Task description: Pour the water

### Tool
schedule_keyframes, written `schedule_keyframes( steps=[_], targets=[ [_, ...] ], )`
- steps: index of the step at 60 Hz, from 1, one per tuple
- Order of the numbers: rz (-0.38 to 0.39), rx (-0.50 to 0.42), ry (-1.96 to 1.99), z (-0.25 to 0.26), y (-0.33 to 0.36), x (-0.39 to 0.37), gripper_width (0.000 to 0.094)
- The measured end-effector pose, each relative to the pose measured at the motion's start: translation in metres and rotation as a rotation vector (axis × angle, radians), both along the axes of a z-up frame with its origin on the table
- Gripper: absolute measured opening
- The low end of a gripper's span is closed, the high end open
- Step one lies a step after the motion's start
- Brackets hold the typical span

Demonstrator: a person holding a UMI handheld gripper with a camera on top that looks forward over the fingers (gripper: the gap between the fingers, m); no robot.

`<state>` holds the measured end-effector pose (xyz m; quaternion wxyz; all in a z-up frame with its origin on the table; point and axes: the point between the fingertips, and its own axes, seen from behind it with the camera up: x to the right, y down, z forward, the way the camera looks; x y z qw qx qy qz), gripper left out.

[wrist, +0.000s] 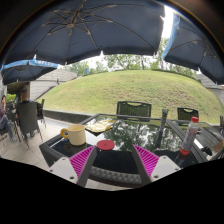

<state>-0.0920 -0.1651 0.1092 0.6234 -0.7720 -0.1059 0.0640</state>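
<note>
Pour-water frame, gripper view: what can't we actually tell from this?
- Yellow mug, gripper view: inside not visible from this low angle, so its fill level is unknown.
- Red lid between the open fingers: whatever it sits on is dark and cut off by the gripper body; can't identify it.
- Bottle with red cap beyond the right finger: too small to read its contents or label.
- Glass table: reflections hide what lies beneath.

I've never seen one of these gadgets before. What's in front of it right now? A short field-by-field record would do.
setting: outdoor patio, umbrellas overhead, grassy slope behind
hand-held gripper: fingers open, holding nothing
between fingers: red round object on the table, gaps either side
left, beyond fingers: yellow mug
right: bottle with red cap
water poured: cannot tell
</note>
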Motion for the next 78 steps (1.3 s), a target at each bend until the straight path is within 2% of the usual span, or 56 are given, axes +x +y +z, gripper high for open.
schedule_keyframes(
  steps=[9, 14, 23, 37, 42, 52, 57, 61, 66, 72, 78],
  targets=[
    [0.045, -0.02, 0.022, 0.01, -0.002, -0.003, 0.0757],
    [0.036, 0.002, 0.03, 0.031, 0.004, 0.017, 0.0749],
    [-0.099, 0.03, 0.011, 0.045, 0.022, 0.104, 0.0745],
    [-0.344, 0.04, 0.081, 0.041, 0.064, 0.281, 0.0739],
    [-0.359, 0.039, 0.067, 0.028, 0.097, 0.318, 0.0739],
    [-0.325, 0.056, 0.077, 0.01, 0.163, 0.343, 0.0739],
    [-0.284, 0.09, 0.067, 0.011, 0.185, 0.336, 0.0687],
    [-0.261, 0.099, 0.039, 0.008, 0.191, 0.329, 0.052],
    [-0.293, 0.137, 0.033, 0.012, 0.197, 0.334, 0.0496],
    [-0.338, 0.168, 0.024, 0.013, 0.197, 0.339, 0.0421],
    [-0.358, 0.163, 0.023, 0.01, 0.197, 0.336, 0.0354]
  ],
)
